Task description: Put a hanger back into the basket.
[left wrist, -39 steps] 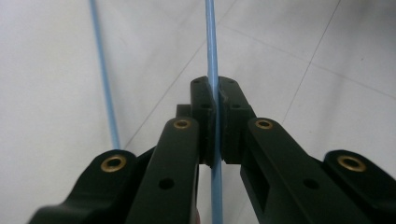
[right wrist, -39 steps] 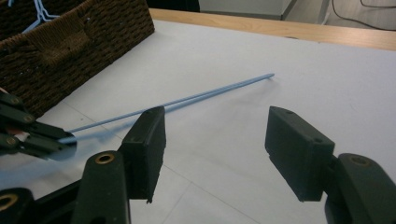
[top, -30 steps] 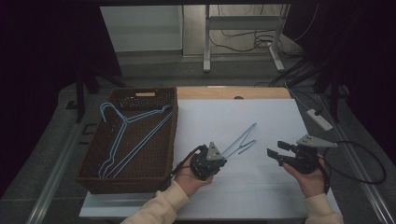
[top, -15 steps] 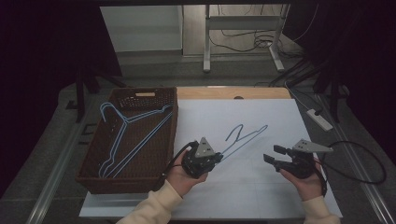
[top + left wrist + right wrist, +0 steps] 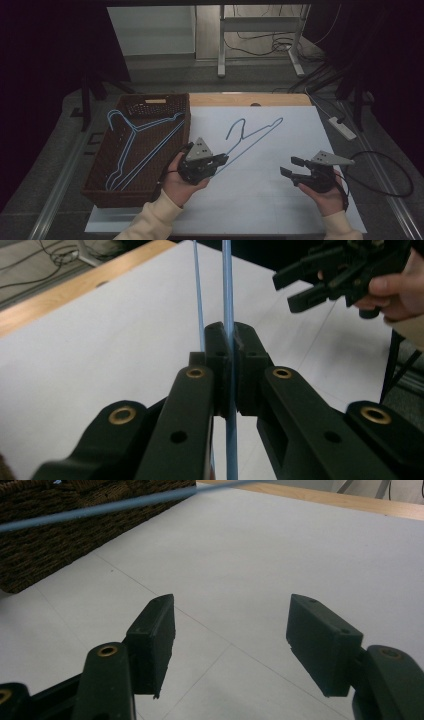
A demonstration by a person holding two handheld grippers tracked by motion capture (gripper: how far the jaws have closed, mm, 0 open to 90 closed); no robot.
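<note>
One blue hanger (image 5: 252, 134) had risen off the white sheet (image 5: 280, 200) since a second before, pinched in the left gripper (image 5: 220, 159). The right gripper (image 5: 289, 167) stood open and empty near the sheet's right edge, seemingly clear of the basket (image 5: 100, 175).

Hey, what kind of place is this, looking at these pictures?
Probably a lab or workshop bench rigged for recording handling work, not a home. A white-topped table holds a wicker basket of blue wire hangers, and loose cables trail across the floor behind.
</note>
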